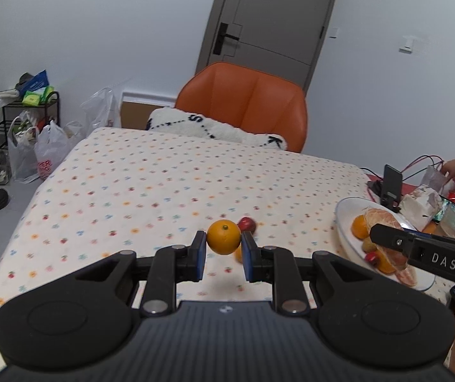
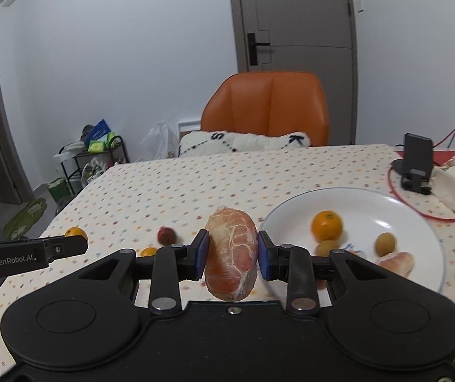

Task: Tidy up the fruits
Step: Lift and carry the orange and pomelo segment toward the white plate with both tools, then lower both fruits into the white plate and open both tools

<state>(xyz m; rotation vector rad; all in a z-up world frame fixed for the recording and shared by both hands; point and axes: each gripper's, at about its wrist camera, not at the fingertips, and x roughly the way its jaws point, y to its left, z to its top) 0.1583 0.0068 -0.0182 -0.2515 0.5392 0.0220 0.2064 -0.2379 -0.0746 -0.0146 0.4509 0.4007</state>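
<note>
Above the dotted-cloth desk [image 1: 132, 191], our left gripper [image 1: 223, 251] has its fingers closed on a small round orange mandarin [image 1: 223, 237]: firm, light. Our right gripper [image 2: 233, 254] fingers pinch a peeled pink pomelo segment [image 2: 231, 253], soft and tearable, held mid-body, beside the round white plate [image 2: 412, 219] holding 5 fruits.
</note>
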